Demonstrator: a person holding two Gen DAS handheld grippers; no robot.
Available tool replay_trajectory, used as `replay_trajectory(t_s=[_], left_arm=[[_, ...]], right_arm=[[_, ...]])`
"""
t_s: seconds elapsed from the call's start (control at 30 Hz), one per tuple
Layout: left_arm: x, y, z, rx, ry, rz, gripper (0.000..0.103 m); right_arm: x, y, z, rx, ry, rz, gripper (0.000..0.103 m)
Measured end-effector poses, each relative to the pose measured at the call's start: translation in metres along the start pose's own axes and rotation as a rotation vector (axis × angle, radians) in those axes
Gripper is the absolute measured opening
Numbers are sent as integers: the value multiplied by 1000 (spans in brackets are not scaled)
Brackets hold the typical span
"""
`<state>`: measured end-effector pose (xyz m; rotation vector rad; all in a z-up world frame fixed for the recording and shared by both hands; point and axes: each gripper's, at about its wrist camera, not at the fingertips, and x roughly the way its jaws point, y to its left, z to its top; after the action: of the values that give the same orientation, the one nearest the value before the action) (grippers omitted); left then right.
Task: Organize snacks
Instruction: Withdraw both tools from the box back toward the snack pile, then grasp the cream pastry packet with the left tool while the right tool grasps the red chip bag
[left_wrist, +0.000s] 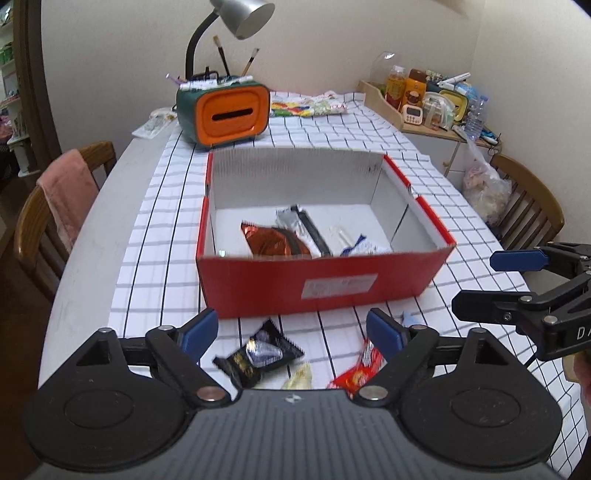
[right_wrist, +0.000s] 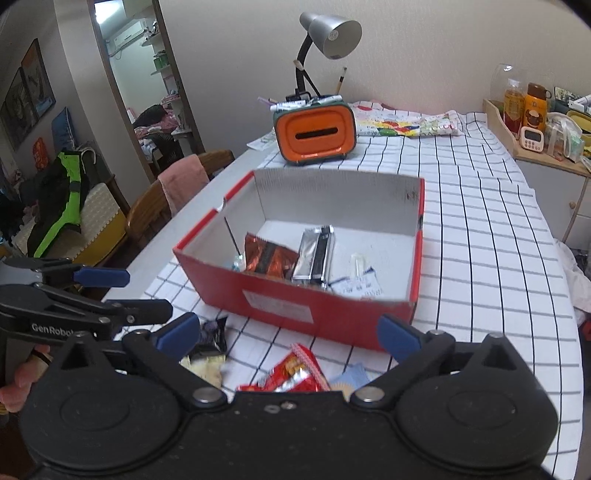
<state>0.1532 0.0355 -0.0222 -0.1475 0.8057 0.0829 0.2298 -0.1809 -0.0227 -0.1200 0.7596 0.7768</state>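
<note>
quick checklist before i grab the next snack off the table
1. Left tongs open and empty: ok.
2. Right tongs open and empty: ok.
3. Snacks left on the cloth: ok, a black packet, a red packet and a pale yellow one lie in front of the box.
4. Red box has room: ok, bare floor shows beside the orange packet and silver packet.
5. Tongs apart from each other: ok.
6. Light blue item type: cannot tell.

Box label (left_wrist: 339, 287) blurred, unreadable; red snack (right_wrist: 295, 376) part-hidden behind tongs.
</note>
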Motion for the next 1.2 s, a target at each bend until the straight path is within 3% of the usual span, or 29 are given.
replay_trajectory(t_s=[0.57, 0.7, 1.0, 1.2], left_arm=[[40, 4, -55, -114, 236, 37, 93], [55, 10, -61, -176, 297, 59, 93], [70, 13, -57, -258, 328, 54, 93], [85, 21, -56, -346, 361, 44, 92]], right_arm=[[24, 17, -67, -179, 112, -50, 103], [31, 13, -73, -130, 149, -42, 103], [50, 1, -73, 87, 200, -75, 102], [57, 0, -70, 139, 218, -119, 101]])
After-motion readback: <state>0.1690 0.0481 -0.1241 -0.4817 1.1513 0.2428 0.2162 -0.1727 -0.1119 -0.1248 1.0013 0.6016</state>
